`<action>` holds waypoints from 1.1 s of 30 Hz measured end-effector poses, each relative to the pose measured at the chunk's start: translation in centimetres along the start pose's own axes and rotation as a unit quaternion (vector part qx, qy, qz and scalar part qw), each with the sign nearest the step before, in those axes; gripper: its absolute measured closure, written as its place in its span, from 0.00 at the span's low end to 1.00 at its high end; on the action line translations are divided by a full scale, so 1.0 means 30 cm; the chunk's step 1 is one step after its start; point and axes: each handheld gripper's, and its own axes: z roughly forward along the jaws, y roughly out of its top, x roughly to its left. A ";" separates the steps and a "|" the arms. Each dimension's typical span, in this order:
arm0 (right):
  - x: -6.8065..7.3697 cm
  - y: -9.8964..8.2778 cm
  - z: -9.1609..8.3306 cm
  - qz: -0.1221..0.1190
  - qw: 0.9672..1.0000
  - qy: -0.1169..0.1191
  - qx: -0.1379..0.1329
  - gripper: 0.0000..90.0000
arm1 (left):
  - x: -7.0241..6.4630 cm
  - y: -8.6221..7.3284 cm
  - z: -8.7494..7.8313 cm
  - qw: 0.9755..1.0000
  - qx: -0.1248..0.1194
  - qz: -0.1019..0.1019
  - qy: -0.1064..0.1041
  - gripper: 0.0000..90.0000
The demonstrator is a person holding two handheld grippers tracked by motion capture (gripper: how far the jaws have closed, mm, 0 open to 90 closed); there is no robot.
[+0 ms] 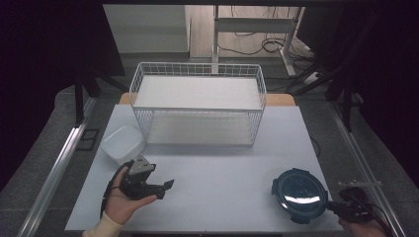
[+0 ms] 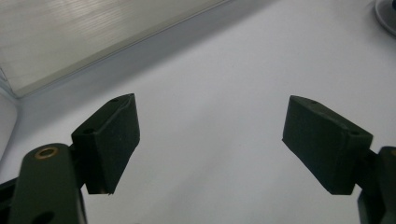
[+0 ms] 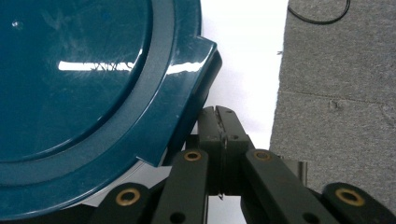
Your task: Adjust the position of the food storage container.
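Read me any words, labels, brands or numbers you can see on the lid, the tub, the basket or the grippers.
None: no readable text anywhere.
Blue lid: only glare and fine scratches, no lettering.
White tub: plain.
Wire basket: no label or tag.
Left gripper and right gripper: black jaws with brass pins, no markings.

A round container with a dark teal lid (image 1: 299, 195) lies flat near the right front corner of the white bench (image 1: 222, 173). The glossy lid has a raised rim, and a squared latch tab (image 3: 198, 60) juts from its edge.
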 end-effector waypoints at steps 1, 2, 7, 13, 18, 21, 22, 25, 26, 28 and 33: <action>0.000 0.000 0.000 0.000 1.000 0.000 0.000 1.00 | 0.000 0.000 0.000 1.000 0.000 0.000 0.000 0.21; 0.002 0.001 -0.001 -0.001 1.000 0.001 0.002 1.00 | -0.001 0.000 0.001 1.000 0.001 0.000 0.000 0.21; 0.041 0.017 0.004 -0.019 1.000 0.016 0.005 1.00 | -0.005 -0.002 0.013 1.000 0.005 0.002 -0.003 0.21; 0.090 0.040 0.016 -0.035 0.999 0.022 0.004 1.00 | -0.006 -0.002 0.013 1.000 0.005 0.002 -0.003 0.21; 0.133 0.056 0.029 -0.048 0.998 0.026 0.003 1.00 | -0.005 -0.003 0.017 1.000 0.007 0.003 -0.004 0.21; 0.159 0.066 0.037 -0.059 0.998 0.027 0.003 1.00 | -0.007 -0.004 0.020 1.000 0.009 0.004 -0.005 0.21; 0.167 0.068 0.041 -0.061 0.998 0.029 0.003 1.00 | -0.008 -0.003 0.021 1.000 0.010 0.004 -0.005 0.21; 0.191 0.077 0.048 -0.070 0.997 0.030 0.001 1.00 | -0.008 -0.004 0.022 1.000 0.010 0.004 -0.005 0.21; 0.206 0.083 0.053 -0.075 0.997 0.032 0.000 1.00 | -0.009 -0.004 0.024 1.000 0.011 0.004 -0.005 0.21; 0.218 0.088 0.057 -0.080 0.996 0.033 0.000 1.00 | -0.011 -0.003 0.025 1.000 0.011 0.005 -0.006 0.21; 0.243 0.098 0.064 -0.087 0.996 0.033 0.000 1.00 | -0.014 -0.003 0.028 1.000 0.012 0.005 -0.007 0.21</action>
